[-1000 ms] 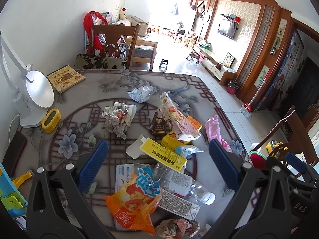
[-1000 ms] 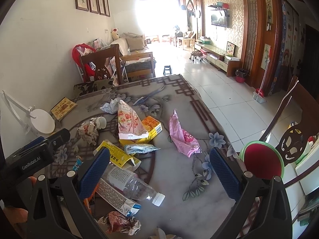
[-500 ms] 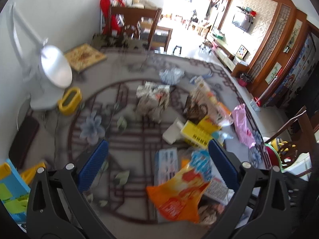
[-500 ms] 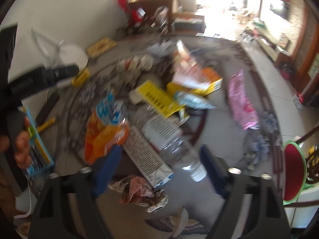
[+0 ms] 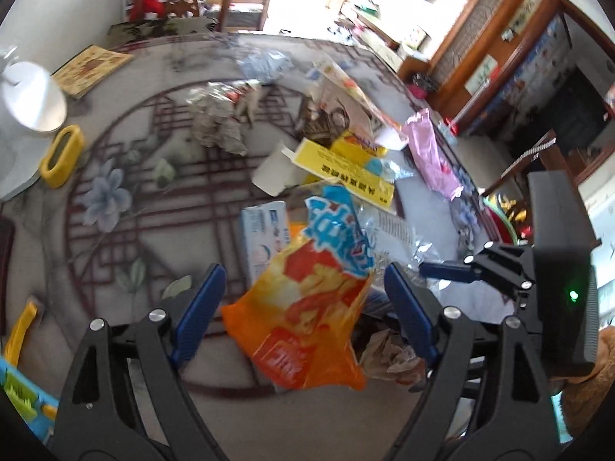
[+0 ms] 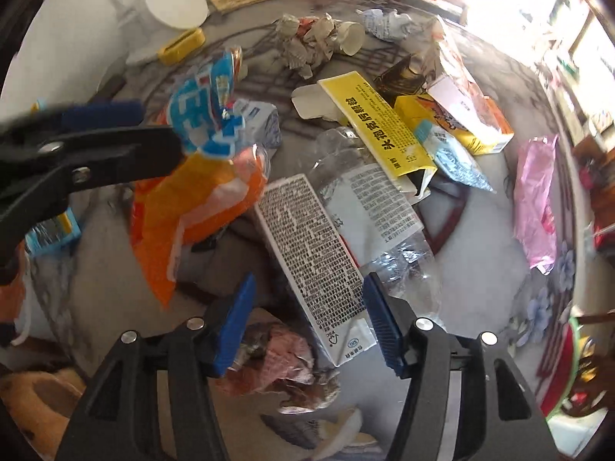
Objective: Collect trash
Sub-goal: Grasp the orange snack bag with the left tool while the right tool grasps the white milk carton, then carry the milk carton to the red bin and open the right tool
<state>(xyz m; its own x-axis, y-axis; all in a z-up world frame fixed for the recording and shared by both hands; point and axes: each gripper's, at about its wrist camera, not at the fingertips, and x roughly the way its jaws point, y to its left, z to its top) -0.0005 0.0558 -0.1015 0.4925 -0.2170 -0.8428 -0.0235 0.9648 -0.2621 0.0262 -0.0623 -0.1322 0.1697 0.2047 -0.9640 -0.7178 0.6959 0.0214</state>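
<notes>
Left gripper gapes wide around the orange snack bag — pads clear; right gripper open astride a printed carton.

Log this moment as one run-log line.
left gripper: open, straddling orange snack bag | right gripper: open, over white printed carton | nothing gripped | trash on table
</notes>
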